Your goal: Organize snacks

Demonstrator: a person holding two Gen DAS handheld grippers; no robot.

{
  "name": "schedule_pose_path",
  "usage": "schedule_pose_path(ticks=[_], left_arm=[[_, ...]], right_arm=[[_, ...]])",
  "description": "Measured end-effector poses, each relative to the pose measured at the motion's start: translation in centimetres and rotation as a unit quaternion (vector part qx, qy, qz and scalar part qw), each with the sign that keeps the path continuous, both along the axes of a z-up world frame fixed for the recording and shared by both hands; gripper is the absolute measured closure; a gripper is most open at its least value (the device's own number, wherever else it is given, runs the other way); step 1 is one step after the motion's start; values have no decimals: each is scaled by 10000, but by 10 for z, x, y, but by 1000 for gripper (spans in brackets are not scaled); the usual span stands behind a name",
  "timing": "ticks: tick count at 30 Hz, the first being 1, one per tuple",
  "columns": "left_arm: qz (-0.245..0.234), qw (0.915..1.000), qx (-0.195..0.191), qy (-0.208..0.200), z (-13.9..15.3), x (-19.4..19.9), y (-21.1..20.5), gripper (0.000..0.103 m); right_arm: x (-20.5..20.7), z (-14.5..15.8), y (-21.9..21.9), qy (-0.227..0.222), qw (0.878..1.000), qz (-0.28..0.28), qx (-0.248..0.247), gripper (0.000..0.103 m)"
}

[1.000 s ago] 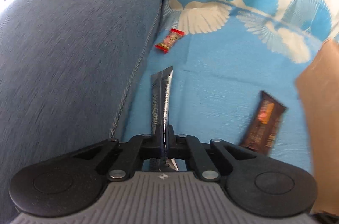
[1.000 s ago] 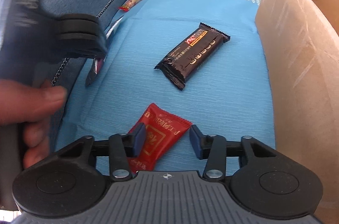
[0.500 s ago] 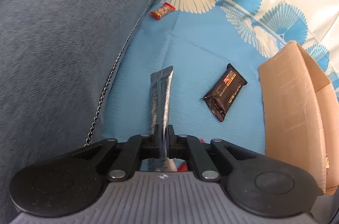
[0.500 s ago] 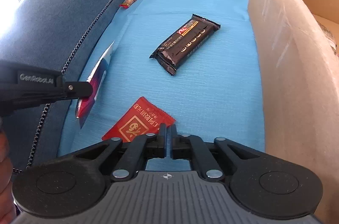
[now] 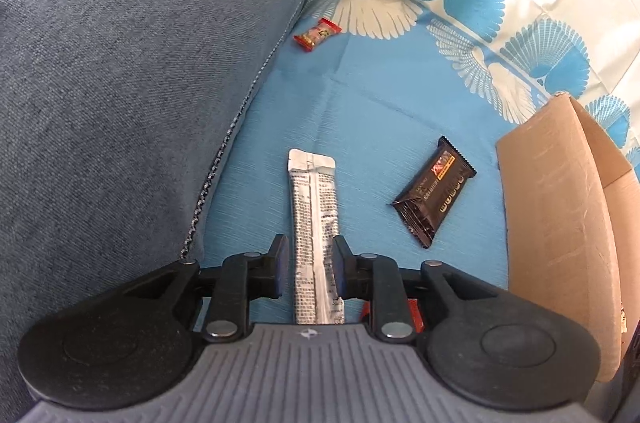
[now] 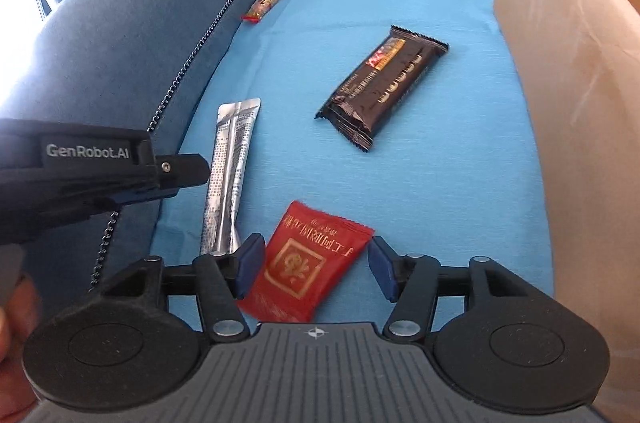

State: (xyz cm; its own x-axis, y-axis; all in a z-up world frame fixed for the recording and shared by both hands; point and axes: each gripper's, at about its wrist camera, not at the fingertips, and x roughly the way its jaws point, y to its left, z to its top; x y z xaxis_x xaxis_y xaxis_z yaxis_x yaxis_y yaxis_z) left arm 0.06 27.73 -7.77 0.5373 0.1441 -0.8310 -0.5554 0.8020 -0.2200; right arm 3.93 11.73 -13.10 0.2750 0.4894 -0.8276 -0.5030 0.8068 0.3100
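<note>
**Snacks lined up on the blue cloth beside the cardboard box**

While both tools hang low over the blue cloth [image 5: 400, 111], the step in hand is judged to be the sorting of loose snacks, with the cardboard box [image 5: 560, 207] taken as the likely place for them. Every place below is given from that box.

Nearest, the right gripper [image 6: 316, 269] is seen with its jaws apart, one on each side of the red packet [image 6: 308, 263], which lies flat on the cloth to the left of the box. Nothing is clamped. For a pickup, the jaws would need to be closed on the packet's sides before any lift.

Farther left of the box, the left gripper [image 5: 308, 271] is held with its jaws apart around the near end of the silver stick pack [image 5: 314, 223]. The pack lies flat on the cloth, its printed seam up, pointing away from the tool. No grip on it is seen. From the right wrist view, this tool is seen from the side, level and just above the pack.

Beyond, the dark chocolate bar [image 5: 434, 191] lies at a slant, just left of the box wall. Farthest off, a small red candy [image 5: 317, 34] rests against the grey-blue cushion [image 5: 140, 83], well apart from the box.
</note>
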Motion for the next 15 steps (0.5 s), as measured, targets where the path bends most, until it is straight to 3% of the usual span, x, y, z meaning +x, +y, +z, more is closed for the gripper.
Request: schedule_pose_path(ticks=[6, 15], left_arm=[[-103, 9999, 45, 32, 0, 1, 0, 71], [-85, 9999, 29, 59, -2, 4, -3, 67]], right_arm=[[-10, -2, 20, -466, 9976, 400, -323, 43], [-11, 7, 14, -768, 9939, 586, -528, 68]])
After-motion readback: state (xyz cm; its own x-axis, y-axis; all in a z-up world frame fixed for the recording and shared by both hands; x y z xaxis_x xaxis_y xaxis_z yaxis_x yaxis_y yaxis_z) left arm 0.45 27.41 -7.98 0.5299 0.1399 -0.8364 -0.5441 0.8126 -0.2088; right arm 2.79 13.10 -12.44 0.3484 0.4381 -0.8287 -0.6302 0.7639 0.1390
